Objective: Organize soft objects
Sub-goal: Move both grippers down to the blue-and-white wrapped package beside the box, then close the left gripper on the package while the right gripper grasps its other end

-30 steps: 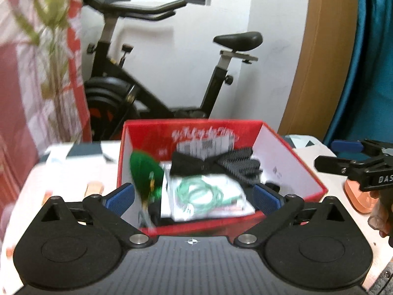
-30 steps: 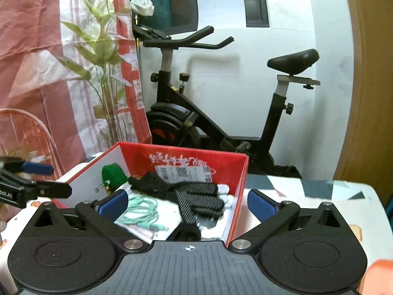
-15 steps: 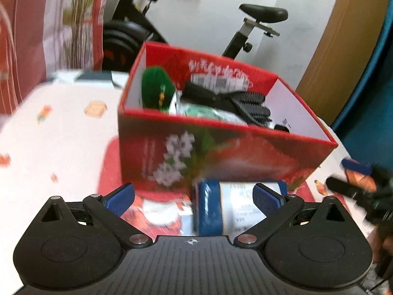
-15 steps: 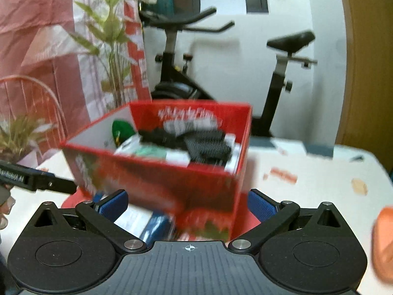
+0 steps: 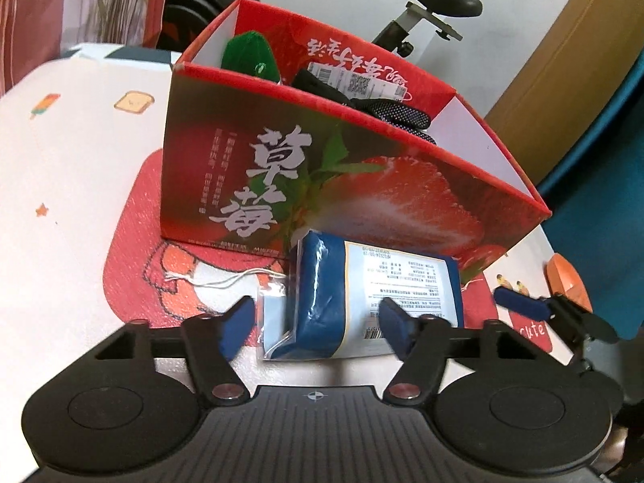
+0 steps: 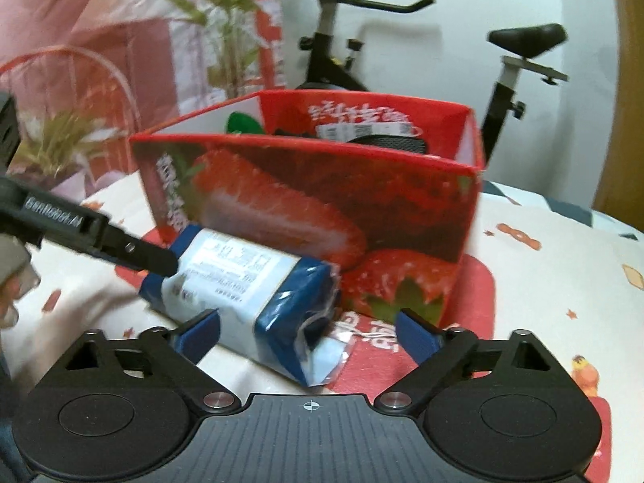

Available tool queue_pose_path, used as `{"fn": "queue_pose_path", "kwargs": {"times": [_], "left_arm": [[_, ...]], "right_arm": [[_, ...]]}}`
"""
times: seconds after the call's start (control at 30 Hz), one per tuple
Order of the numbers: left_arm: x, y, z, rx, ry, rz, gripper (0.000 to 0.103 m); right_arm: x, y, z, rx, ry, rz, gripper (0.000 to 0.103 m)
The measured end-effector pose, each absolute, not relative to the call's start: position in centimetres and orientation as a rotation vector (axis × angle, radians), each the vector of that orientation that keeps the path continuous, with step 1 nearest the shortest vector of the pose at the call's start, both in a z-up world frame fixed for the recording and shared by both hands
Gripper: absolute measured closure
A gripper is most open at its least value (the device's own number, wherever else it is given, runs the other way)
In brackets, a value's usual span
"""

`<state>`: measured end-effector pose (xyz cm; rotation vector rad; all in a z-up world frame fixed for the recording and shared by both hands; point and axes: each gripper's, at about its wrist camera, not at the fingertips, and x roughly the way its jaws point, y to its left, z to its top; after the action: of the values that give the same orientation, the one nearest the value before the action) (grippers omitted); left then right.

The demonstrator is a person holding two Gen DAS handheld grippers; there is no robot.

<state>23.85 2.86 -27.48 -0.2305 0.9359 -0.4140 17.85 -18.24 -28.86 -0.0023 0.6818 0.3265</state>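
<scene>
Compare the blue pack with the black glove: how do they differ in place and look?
The blue pack lies outside on the red mat, against the box's front; the black glove sits inside the red box. The pack is glossy, with a white printed label; the glove is dark and dotted. Both look soft.

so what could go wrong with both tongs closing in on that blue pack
The blue tissue pack is wrapped in glossy film, so the open left tongs may slip off or crush it. It lies right against the strawberry box, which could get nudged. The right tongs approach the same pack and could collide.
</scene>
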Motion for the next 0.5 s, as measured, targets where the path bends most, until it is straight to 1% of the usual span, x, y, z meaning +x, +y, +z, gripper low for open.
{"fn": "queue_pose_path", "kwargs": {"times": [0.03,0.13,0.2,0.27,0.33,0.37,0.43,0.5], "left_arm": [[23.9,3.0,-27.7,-0.239,0.94,-0.416,0.042],[24.1,2.9,-28.1,-0.257,0.953,-0.428,0.048],[24.2,2.7,-28.3,-0.263,0.959,-0.439,0.05],[24.2,2.5,-28.5,-0.263,0.964,-0.449,0.053],[24.2,2.2,-28.7,-0.254,0.968,-0.459,0.054],[24.2,2.0,-28.8,-0.245,0.971,-0.465,0.054],[24.2,1.7,-29.0,-0.238,0.978,-0.477,0.055],[24.1,1.6,-29.3,-0.235,0.981,-0.482,0.055]], "right_arm": [[17.9,-18.0,-29.0,-0.01,0.685,0.342,0.02],[17.9,-17.3,-29.3,-0.041,0.679,0.377,0.023],[18.0,-16.8,-29.4,-0.074,0.676,0.386,0.023],[18.3,-16.4,-29.5,-0.103,0.676,0.391,0.026],[18.6,-16.1,-29.7,-0.113,0.683,0.404,0.033],[18.8,-16.0,-29.9,-0.115,0.69,0.41,0.034],[19.1,-15.7,-30.1,-0.116,0.702,0.42,0.044],[19.2,-15.6,-30.5,-0.112,0.716,0.434,0.05]]}}
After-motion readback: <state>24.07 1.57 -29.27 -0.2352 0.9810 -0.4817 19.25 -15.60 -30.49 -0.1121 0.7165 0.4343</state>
